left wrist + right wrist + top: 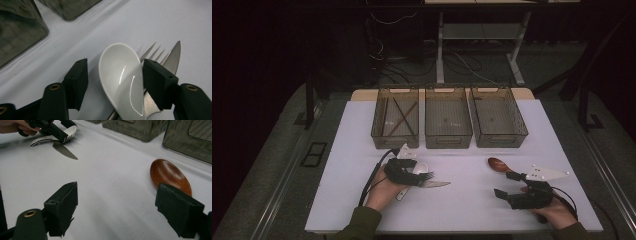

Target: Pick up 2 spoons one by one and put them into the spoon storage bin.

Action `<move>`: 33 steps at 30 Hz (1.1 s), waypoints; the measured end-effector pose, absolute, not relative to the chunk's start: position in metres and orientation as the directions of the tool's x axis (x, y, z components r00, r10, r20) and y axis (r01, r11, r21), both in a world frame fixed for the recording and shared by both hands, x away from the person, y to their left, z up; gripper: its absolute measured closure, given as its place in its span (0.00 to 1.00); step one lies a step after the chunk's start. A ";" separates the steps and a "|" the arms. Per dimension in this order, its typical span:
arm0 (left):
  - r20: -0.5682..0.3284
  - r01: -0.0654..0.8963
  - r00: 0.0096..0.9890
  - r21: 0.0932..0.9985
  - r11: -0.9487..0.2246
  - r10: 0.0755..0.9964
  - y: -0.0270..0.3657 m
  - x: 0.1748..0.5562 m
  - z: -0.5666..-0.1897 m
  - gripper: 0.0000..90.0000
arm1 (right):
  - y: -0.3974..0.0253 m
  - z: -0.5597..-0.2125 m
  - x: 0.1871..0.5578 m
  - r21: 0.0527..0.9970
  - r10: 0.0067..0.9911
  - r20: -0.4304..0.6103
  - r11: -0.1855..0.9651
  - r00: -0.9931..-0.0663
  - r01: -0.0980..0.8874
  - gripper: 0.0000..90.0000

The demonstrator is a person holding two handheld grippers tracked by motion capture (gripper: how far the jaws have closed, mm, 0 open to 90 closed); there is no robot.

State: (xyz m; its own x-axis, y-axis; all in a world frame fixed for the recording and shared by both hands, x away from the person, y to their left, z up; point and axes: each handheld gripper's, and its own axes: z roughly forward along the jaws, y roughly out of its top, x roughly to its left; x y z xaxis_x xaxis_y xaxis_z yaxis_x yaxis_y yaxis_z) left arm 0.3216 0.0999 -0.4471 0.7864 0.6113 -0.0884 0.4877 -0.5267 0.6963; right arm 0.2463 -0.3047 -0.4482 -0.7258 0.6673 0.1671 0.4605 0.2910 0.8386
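A white ceramic spoon (120, 80) lies on the white table with a metal fork (152, 51) and a serrated knife (173, 56) beside it. My left gripper (115, 65) is open and straddles the spoon's bowl. Its right jaw touches the bowl's edge, and its left jaw stands apart. In the high view this gripper (422, 175) sits left of centre over the spoon (420, 167) and the knife (439, 184). A brown wooden spoon (170, 176) lies near my right gripper (117, 187), which is open and holds nothing. That gripper (506, 184) is just below the wooden spoon (498, 164).
Three dark see-through bins stand in a row at the back of the table: left (382, 134), middle (448, 141), right (501, 141). The left bin holds a few thin brown sticks (402, 120). White table (462, 200) stretches between my two grippers.
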 end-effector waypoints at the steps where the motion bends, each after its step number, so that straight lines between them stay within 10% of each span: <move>1: -0.090 0.486 0.789 0.696 -0.528 0.608 0.101 0.322 -0.447 0.43 | -0.305 -0.448 0.246 0.838 0.668 0.167 0.291 -0.726 0.461 0.20; 26: -0.054 0.473 0.788 0.690 -0.547 0.614 0.100 0.320 -0.445 0.59 | -0.304 -0.449 0.246 0.837 0.663 0.160 0.302 -0.731 0.457 0.20; 28: -0.063 0.468 0.772 0.730 -0.498 0.632 0.107 0.320 -0.438 0.90 | -0.304 -0.448 0.246 0.837 0.664 0.160 0.302 -0.731 0.457 0.20; 33: -0.080 0.481 0.779 0.713 -0.510 0.622 0.110 0.322 -0.440 0.89 | -0.304 -0.449 0.246 0.837 0.663 0.158 0.303 -0.731 0.456 0.20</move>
State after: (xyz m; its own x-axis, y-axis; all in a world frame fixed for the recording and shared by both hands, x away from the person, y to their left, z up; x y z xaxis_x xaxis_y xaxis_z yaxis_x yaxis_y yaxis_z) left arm 0.3217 0.1104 -0.4399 0.7792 0.6217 -0.0803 0.4806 -0.5102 0.7132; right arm 0.2463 -0.3039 -0.4485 -0.7313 0.6635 0.1581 0.4557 0.3027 0.8371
